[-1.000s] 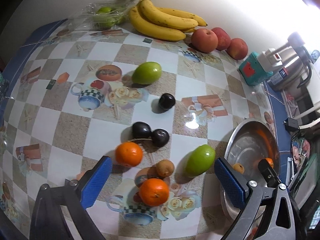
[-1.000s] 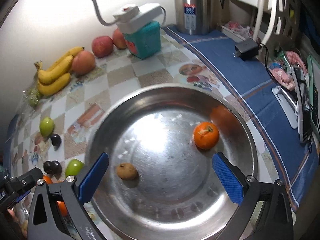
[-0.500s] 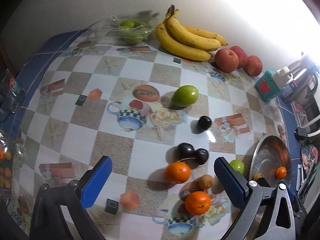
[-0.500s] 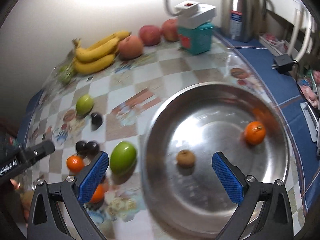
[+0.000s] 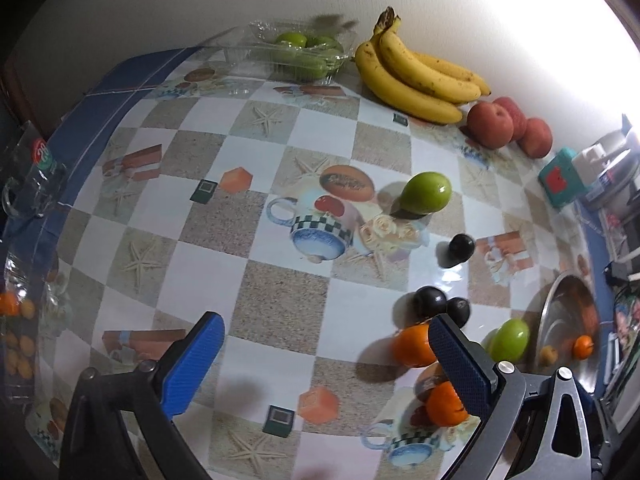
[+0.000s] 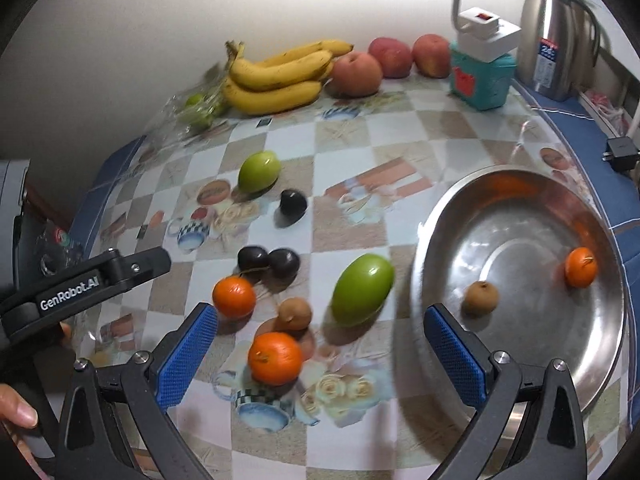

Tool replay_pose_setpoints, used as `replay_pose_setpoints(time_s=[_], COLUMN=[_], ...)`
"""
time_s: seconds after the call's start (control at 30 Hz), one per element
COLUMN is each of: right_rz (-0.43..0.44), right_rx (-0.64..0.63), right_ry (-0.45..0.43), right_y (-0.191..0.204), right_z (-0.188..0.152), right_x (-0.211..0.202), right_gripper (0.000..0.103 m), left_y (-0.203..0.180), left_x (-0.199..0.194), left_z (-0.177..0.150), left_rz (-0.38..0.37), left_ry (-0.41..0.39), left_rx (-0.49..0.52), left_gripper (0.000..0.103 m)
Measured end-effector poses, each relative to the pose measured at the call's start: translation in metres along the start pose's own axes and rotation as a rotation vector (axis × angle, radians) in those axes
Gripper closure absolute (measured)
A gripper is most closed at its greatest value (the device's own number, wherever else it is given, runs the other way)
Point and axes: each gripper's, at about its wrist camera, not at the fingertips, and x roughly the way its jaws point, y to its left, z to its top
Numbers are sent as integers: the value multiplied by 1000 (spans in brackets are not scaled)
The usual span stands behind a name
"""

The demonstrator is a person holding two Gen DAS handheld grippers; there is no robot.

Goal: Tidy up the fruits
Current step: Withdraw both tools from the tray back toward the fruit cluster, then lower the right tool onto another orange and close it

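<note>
- Left gripper (image 5: pixel 326 364) held above the worktop (image 5: pixel 280 300), blue pads wide apart, gripping nothing.
- Right gripper (image 6: pixel 320 360) likewise spread and empty, above a tangerine (image 6: pixel 275 358) and beside the steel bowl (image 6: pixel 600 360).
- Inside the bowl: one tangerine (image 6: pixel 581 267) and one small brown fruit (image 6: pixel 480 298), well apart.
- Loose on the worktop: large green fruit (image 6: pixel 362 289) just beside the bowl rim, second brown fruit (image 6: pixel 295 313), another tangerine (image 6: pixel 233 296), two dark plums (image 6: pixel 268 261) touching, a third plum (image 6: pixel 293 202), a smaller green fruit (image 6: pixel 259 171).
- Along the wall: bananas (image 6: pixel 276 76), three peaches (image 6: pixel 390 60), clear tray of green fruit (image 5: pixel 298 54).
</note>
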Motion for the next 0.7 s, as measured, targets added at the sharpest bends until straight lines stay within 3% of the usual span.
replay_pose_setpoints(time_s=[0.3, 0.5, 0.7], right_rz=[-5, -7, -7], right_rx=[-54, -83, -111], right_ry=[63, 115, 141], right_y=[20, 28, 34], right_z=[-11, -19, -26], right_x=[17, 31, 40], right_gripper=[0, 1, 15], left_y=[-1, -5, -6], left_x=[20, 32, 34], left_z=[-5, -7, -9], left_rz=[9, -28, -42], left_ry=[85, 138, 151], left_rx=[20, 16, 12], left_gripper=[0, 0, 0])
